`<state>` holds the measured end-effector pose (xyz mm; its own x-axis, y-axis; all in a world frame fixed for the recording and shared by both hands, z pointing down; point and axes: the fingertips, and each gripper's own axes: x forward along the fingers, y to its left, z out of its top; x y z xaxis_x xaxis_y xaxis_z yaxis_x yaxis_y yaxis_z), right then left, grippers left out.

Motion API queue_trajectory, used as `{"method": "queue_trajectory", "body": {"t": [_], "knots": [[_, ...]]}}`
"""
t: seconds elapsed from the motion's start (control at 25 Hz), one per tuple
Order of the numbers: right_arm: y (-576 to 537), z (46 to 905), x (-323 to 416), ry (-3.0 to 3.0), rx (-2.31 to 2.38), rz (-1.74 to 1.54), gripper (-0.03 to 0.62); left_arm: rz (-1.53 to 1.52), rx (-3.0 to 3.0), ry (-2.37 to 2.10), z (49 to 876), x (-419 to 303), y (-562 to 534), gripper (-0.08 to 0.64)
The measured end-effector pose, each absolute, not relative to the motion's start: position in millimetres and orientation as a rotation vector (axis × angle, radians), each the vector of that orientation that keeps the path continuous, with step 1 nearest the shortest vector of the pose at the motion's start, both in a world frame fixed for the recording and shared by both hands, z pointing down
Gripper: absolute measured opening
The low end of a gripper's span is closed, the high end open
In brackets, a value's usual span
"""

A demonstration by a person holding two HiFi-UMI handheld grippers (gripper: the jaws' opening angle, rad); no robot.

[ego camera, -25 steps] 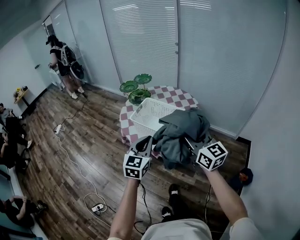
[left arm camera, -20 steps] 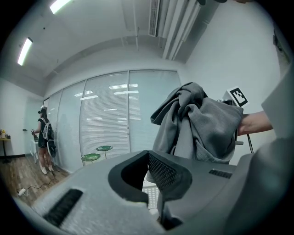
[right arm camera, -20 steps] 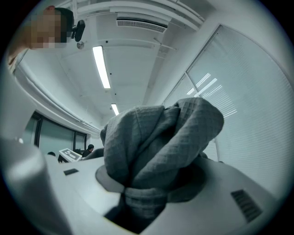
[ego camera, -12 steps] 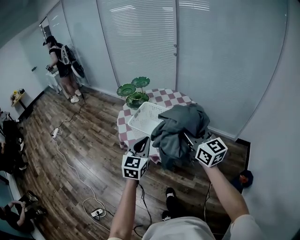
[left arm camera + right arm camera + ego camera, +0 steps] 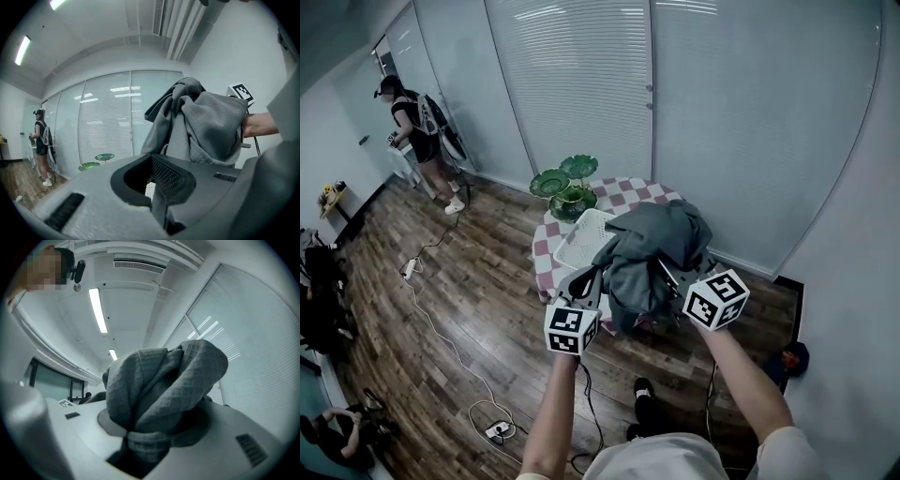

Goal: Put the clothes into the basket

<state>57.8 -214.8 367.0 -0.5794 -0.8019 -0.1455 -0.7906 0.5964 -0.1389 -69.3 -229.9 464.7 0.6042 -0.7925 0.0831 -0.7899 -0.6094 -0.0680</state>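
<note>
Garment [image 5: 656, 246]: one, gripped by left tool [image 5: 585, 283] and right tool [image 5: 666, 274]; one basket [image 5: 577, 246].

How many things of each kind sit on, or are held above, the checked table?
Grey clothes bundle: 1
White basket: 1
Green leaf-shaped dishes: 3
Total: 5

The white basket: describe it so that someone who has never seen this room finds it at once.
Find the round table with the pink-and-white checked cloth. The white basket stands on its near side, partly hidden by the grey garment held up in front. It is the only latticed box there; its neighbours are green leaf-shaped plates.
</note>
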Motion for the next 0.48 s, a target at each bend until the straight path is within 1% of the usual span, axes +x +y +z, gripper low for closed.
{"method": "queue_trajectory", "body": {"t": [0.12, 0.48], "knots": [[-231, 356, 56, 2.636, -1.308, -0.058, 0.196, -0.124, -2.792, 1.412, 458, -74, -249, 0.012], [-297, 343, 47, 2.656, -1.226, -0.058, 0.196, -0.152, -2.756, 1.447, 451, -73, -308, 0.012]]}}
